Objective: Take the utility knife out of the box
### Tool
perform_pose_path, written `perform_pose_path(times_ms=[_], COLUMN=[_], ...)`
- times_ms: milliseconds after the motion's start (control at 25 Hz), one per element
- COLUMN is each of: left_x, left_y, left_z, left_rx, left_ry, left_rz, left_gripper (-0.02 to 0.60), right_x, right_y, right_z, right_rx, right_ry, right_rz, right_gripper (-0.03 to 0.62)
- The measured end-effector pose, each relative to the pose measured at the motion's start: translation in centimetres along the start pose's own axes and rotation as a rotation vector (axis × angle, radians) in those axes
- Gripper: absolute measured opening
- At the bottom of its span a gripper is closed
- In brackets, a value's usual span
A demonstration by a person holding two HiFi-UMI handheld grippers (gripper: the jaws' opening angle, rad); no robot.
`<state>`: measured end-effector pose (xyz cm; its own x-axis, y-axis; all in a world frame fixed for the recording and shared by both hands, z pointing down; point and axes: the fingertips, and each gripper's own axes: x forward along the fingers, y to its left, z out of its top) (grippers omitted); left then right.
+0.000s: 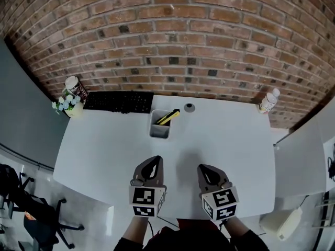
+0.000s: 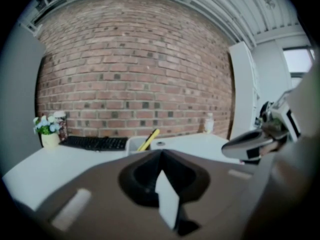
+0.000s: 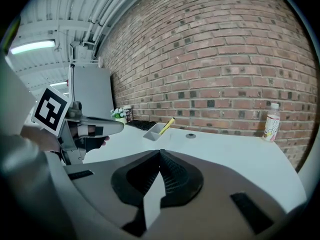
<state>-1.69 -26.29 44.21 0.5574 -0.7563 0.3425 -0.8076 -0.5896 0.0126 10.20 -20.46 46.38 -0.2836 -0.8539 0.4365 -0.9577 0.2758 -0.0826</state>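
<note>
Closed and empty, left tool [image 1: 155, 161] and right tool [image 1: 205, 168] over near surface [image 1: 230, 140]; yellow utility knife [image 1: 168, 117] leaning in far box [image 1: 158, 131]

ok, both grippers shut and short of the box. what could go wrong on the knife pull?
1. The utility knife leans slanted in the small box; pulling it out could tip or drag the box unless one gripper steadies it.
2. The left gripper and right gripper are both shut; arriving shut, they would knock the knife rather than grasp it.
</note>
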Motion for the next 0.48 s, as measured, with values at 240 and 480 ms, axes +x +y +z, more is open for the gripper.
perform_pose_path(times_ms=[240,480], left_x=[3.0,5.6], left_y=[1.3,2.6], left_z=[0.9,1.4], left_rx=[-0.003,-0.039], left_ry=[0.004,0.017], left_rz=[0.007,0.014], left_gripper=[0.006,0.034], right_x=[2.2,4.2], right_y=[-1.5,-2.2], right_z=[0.6,0.7], right_rx=[0.003,0.010], right_ry=[0.011,0.033], right_rz=[0.003,0.011], right_gripper=[0.008,0.008])
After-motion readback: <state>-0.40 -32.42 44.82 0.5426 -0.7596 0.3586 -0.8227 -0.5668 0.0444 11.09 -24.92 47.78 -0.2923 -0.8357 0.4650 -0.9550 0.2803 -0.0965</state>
